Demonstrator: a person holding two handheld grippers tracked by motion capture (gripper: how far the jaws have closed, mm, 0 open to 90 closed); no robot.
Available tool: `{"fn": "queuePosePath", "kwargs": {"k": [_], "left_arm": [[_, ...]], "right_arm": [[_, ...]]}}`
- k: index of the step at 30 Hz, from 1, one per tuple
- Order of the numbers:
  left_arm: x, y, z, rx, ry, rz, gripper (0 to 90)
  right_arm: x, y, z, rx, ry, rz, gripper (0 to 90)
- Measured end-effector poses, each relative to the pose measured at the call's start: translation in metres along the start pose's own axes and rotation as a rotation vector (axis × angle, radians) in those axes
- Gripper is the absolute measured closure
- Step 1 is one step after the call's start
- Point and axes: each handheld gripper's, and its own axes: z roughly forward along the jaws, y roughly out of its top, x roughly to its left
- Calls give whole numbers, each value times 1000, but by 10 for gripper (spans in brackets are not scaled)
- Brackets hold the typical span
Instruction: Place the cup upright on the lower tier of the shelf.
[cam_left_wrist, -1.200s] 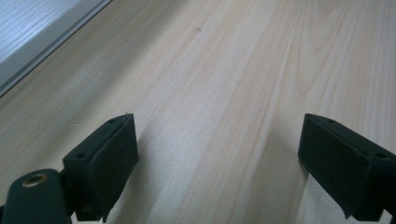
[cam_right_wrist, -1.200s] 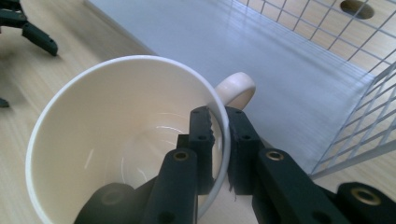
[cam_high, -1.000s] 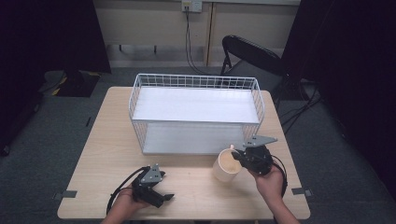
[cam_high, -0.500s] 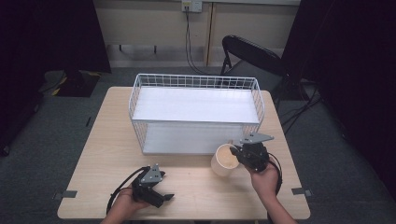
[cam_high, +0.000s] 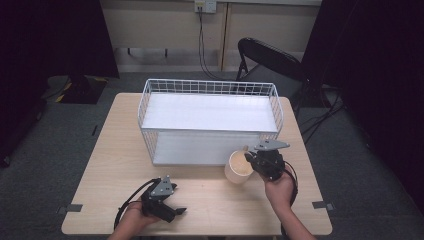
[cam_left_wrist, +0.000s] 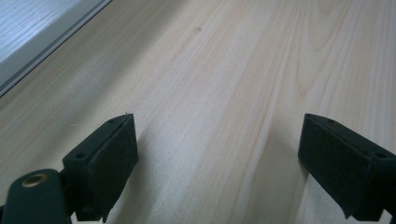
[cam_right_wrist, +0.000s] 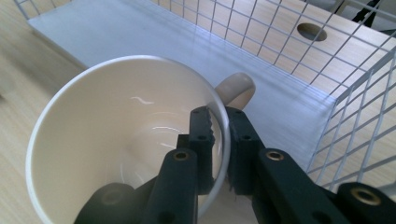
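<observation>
The right gripper (cam_right_wrist: 219, 154) pinches the mug (cam_right_wrist: 116, 135) rim beside the basket (cam_high: 210, 87). The left gripper (cam_left_wrist: 219, 154) rests on the worktop (cam_high: 100, 165), fingers (cam_left_wrist: 105, 158) wide.

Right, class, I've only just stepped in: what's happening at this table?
A person works with two hand-held grippers. The right gripper is shut on the rim of a cream mug, one jaw inside and one outside, just in front of the white wire basket. In the high view the mug appears tilted. The left gripper rests open on the bare wooden table, holding nothing.
</observation>
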Motion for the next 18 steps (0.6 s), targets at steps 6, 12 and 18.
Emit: {"fn": "queuePosePath", "kwargs": {"k": [6, 12, 18], "left_arm": [[0, 0, 0, 0, 0, 0, 116], [0, 0, 0, 0, 0, 0, 115], [0, 0, 0, 0, 0, 0, 115]], "right_arm": [[2, 3, 4, -27, -38, 5, 826], [2, 5, 7, -42, -61, 18, 826], [3, 4, 12, -53, -106, 9, 826]]}}
